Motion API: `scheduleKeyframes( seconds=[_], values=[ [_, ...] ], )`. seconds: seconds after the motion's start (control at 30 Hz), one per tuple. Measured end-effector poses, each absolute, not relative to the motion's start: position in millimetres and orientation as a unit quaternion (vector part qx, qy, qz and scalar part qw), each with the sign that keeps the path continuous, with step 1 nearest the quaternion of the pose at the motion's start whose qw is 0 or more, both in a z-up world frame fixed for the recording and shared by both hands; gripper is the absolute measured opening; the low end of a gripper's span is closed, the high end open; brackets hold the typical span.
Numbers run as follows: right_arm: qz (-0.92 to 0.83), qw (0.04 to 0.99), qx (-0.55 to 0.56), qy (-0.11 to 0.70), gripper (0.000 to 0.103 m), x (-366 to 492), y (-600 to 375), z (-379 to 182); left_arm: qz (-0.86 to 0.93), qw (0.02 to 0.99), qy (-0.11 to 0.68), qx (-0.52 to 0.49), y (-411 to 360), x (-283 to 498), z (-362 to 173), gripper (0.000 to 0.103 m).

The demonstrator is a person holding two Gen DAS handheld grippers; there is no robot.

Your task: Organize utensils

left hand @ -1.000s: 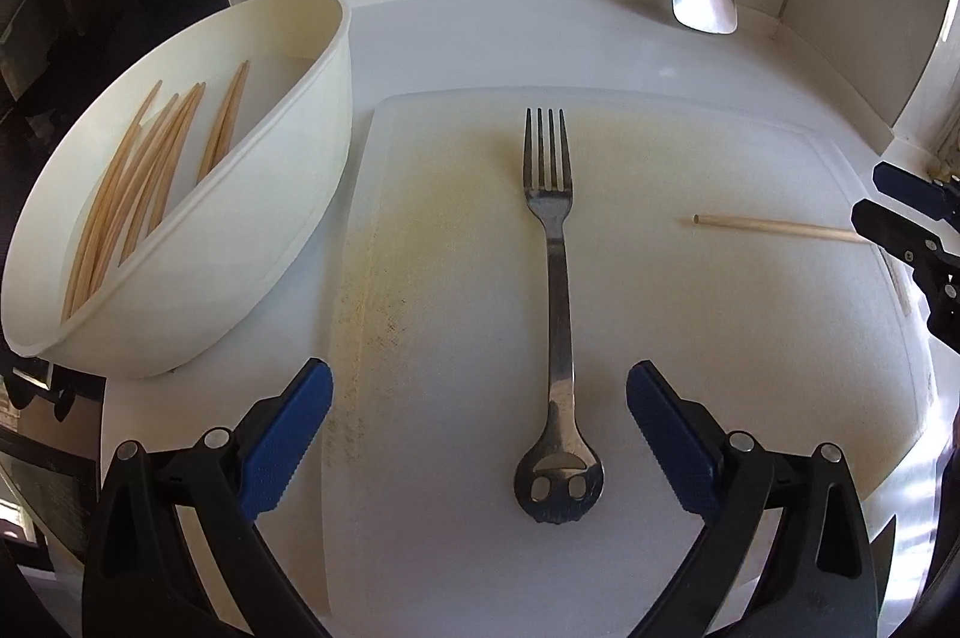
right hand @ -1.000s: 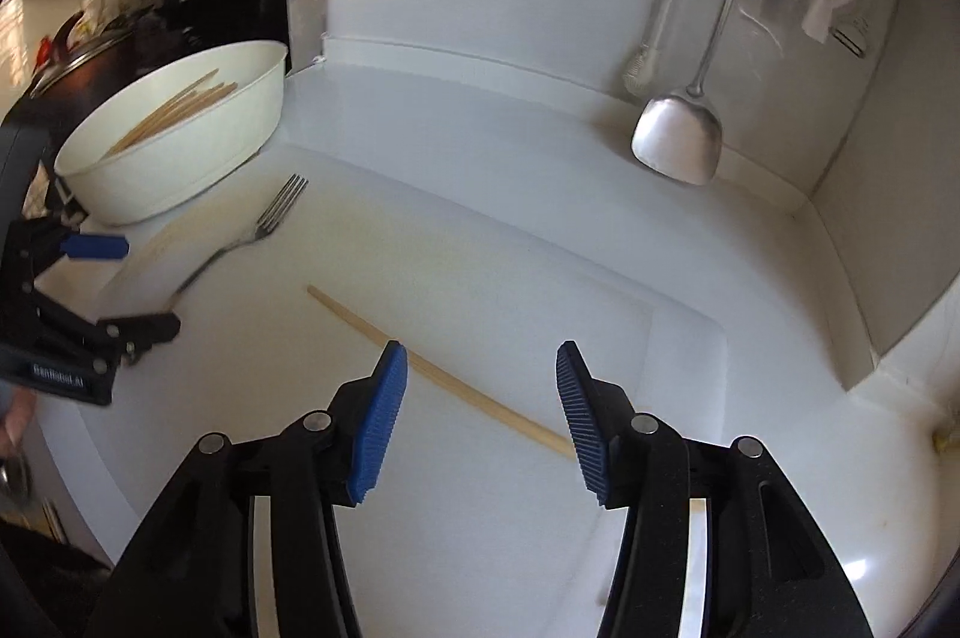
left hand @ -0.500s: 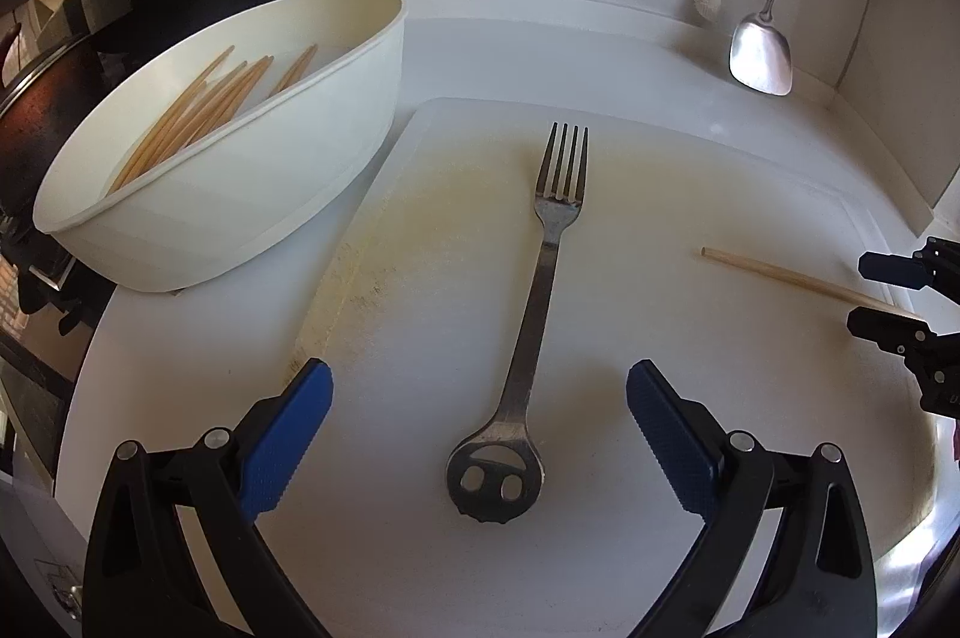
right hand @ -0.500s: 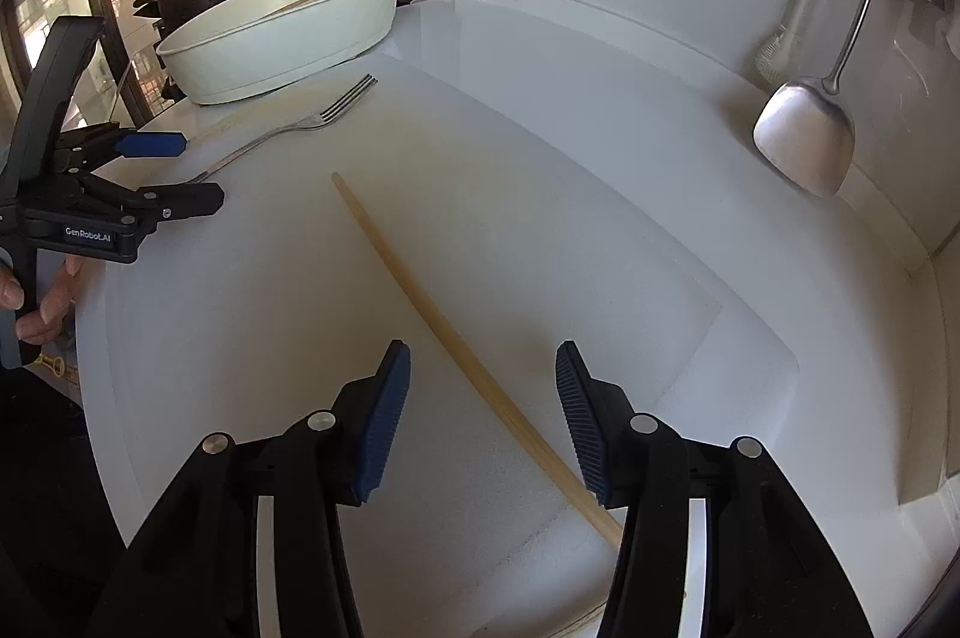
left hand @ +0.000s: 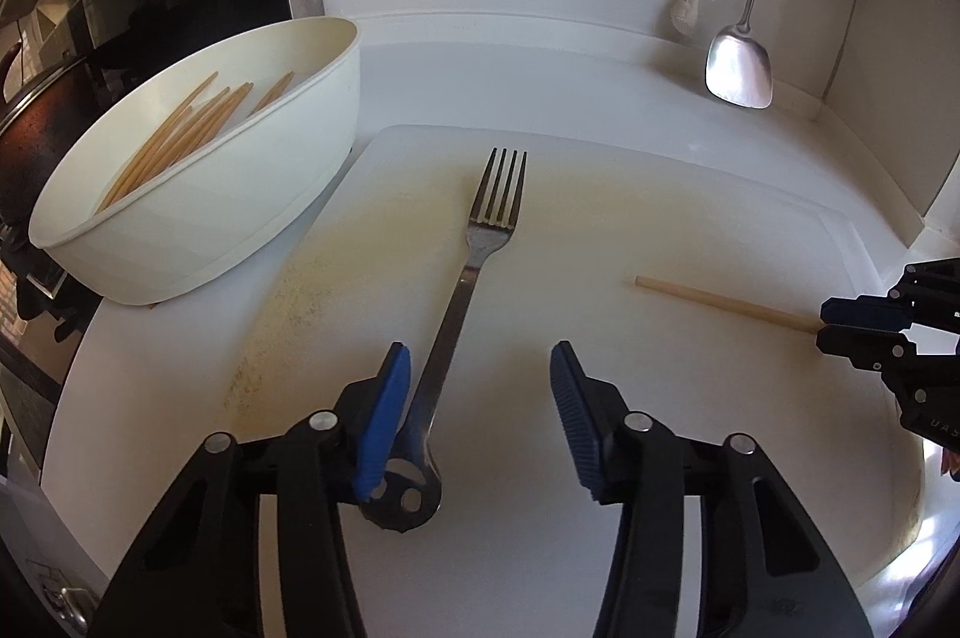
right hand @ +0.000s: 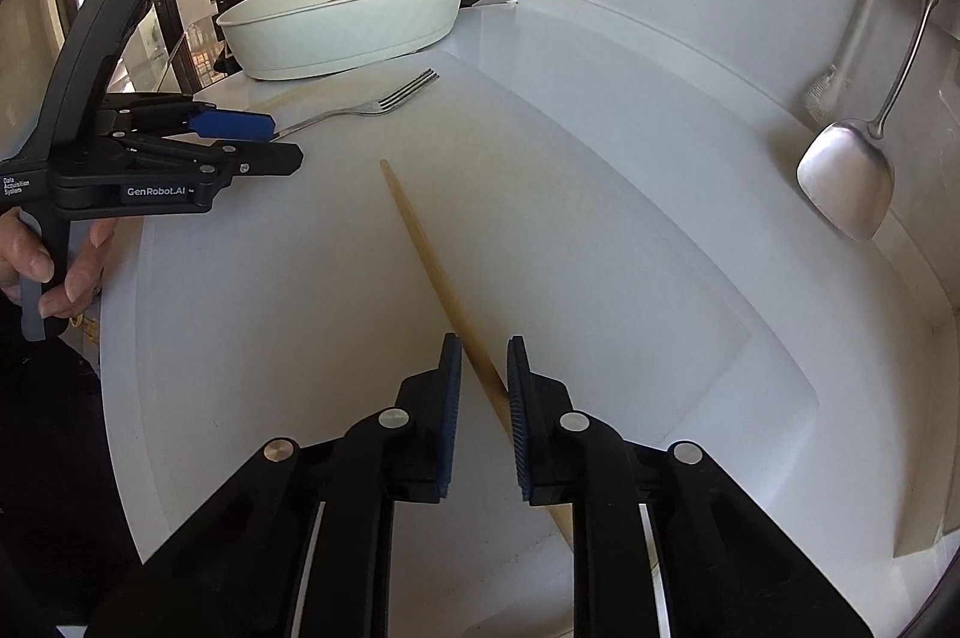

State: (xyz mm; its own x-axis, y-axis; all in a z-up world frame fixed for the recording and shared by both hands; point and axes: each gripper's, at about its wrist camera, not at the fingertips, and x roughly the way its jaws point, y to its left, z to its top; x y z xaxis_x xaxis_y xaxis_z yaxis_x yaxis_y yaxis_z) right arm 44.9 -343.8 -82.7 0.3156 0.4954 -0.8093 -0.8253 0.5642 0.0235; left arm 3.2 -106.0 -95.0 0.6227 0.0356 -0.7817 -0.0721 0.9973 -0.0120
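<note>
Left wrist view: the left gripper (left hand: pixel 480 386), jaws closing but still apart, straddled the steel fork's (left hand: pixel 474 254) handle on the white cutting board (left hand: pixel 660 218).

Right wrist view: the right gripper (right hand: pixel 485 386) was closing around the pale wooden chopstick (right hand: pixel 432 272), pads not visibly pressing.

Fork (left hand: pixel 480 272) left of chopstick (left hand: pixel 723 302)
</note>
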Motion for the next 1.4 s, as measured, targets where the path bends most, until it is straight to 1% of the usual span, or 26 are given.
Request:
scheduleKeyframes(
  seconds=[0.03, 0.07, 0.13, 0.23, 0.27, 0.7, 1.0, 1.17, 1.2, 1.27, 1.3, 1.33, 1.4],
  values=[
    [0.418, 0.786, -0.207, 0.406, 0.013, 44.1, -342.1, -82.6, 0.028, 0.900, 0.435, -0.020, -107.6, 5.3, -94.8, 0.036],
    [0.417, 0.786, -0.208, 0.406, 0.012, 43.6, -341.2, -82.6, 0.025, 0.899, 0.436, -0.019, -108.5, 7.0, -94.5, 0.032],
    [0.412, 0.788, -0.202, 0.409, 0.011, 43.0, -341.2, -82.7, 0.022, 0.899, 0.437, -0.011, -110.0, 9.3, -94.1, 0.008],
    [0.398, 0.796, -0.194, 0.414, 0.009, 40.5, -340.3, -81.7, 0.015, 0.898, 0.439, -0.007, -110.2, 9.4, -93.6, 0.008],
    [0.393, 0.798, -0.186, 0.417, 0.006, 39.7, -339.8, -81.4, 0.013, 0.898, 0.440, -0.007, -109.9, 8.7, -93.4, 0.008],
    [0.337, 0.832, -0.068, 0.435, 0.006, 35.1, -335.4, -75.6, -0.051, 0.901, 0.426, -0.063, -100.6, 2.6, -65.1, 0.008],
    [0.326, 0.828, -0.095, 0.447, 0.006, 24.4, -315.7, -78.7, -0.058, 0.888, 0.454, -0.037, -101.4, 2.9, -86.0, 0.008],
    [0.322, 0.830, -0.114, 0.440, 0.006, 21.2, -312.9, -79.5, -0.061, 0.890, 0.452, -0.020, -102.1, 2.6, -91.5, 0.009],
    [0.322, 0.831, -0.116, 0.438, 0.006, 20.6, -313.2, -79.7, -0.063, 0.890, 0.450, -0.023, -100.9, 2.5, -91.3, 0.010],
    [0.321, 0.832, -0.115, 0.438, 0.006, 19.4, -315.1, -80.3, -0.067, 0.893, 0.444, -0.027, -99.6, 2.6, -89.0, 0.021],
    [0.320, 0.833, -0.115, 0.437, 0.006, 18.8, -316.2, -80.7, -0.064, 0.895, 0.440, -0.025, -99.7, 3.2, -87.7, 0.032],
    [0.320, 0.833, -0.115, 0.437, 0.006, 18.9, -317.2, -80.9, -0.060, 0.898, 0.436, -0.021, -100.3, 4.0, -86.3, 0.050],
    [0.318, 0.834, -0.111, 0.436, 0.006, 18.5, -318.5, -81.4, -0.051, 0.904, 0.424, -0.018, -100.9, 5.8, -82.6, 0.071]
  ],
)
